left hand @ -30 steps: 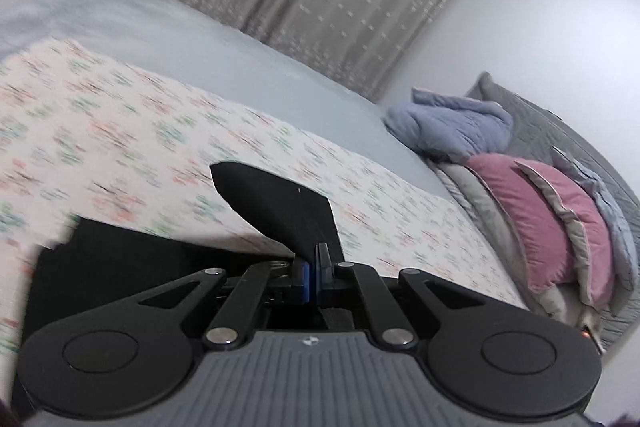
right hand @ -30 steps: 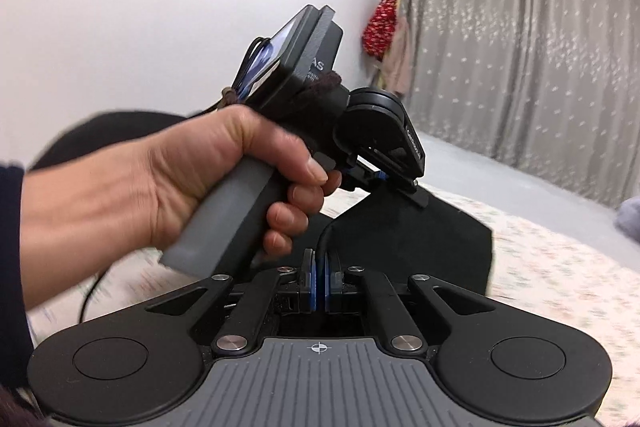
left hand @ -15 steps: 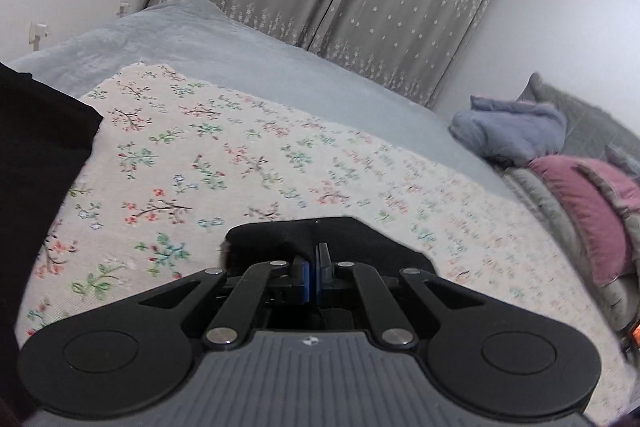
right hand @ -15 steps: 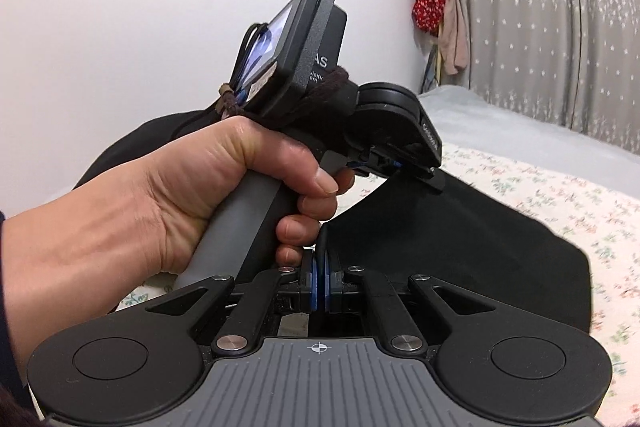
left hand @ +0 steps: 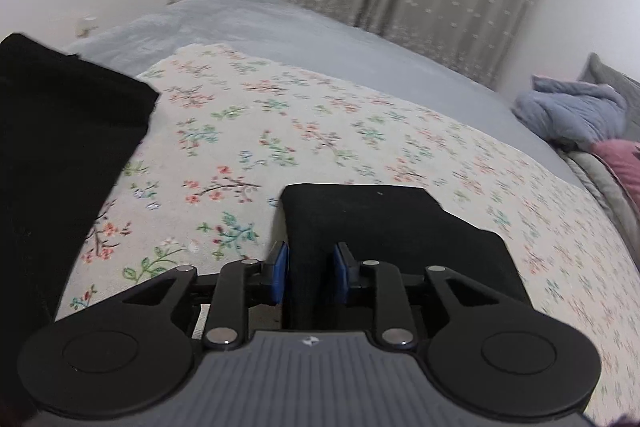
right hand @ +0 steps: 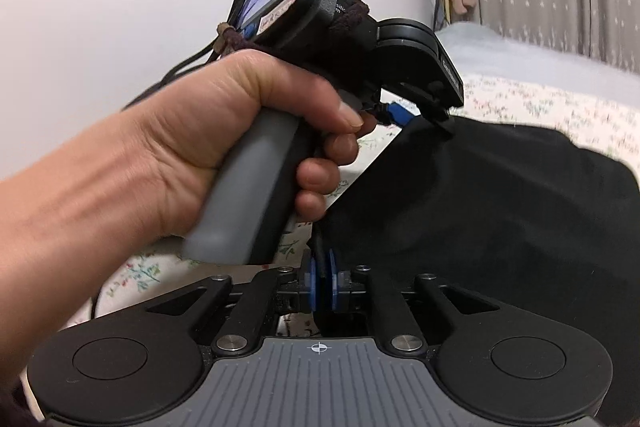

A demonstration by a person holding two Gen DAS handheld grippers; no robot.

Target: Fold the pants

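The left gripper (left hand: 308, 273) stands released, its blue pads parted around a fold of the black pants (left hand: 384, 227) that runs between them, with daylight on both sides. Ahead of it the floral sheet (left hand: 280, 131) lies open up to the grey bedspread (left hand: 256, 27); more black cloth hangs off to its left. Only the right view shows the left hand (right hand: 240, 147) on its handle — and the right gripper (right hand: 320, 283) clenched on the pants' edge, the cloth spreading ahead and to its right
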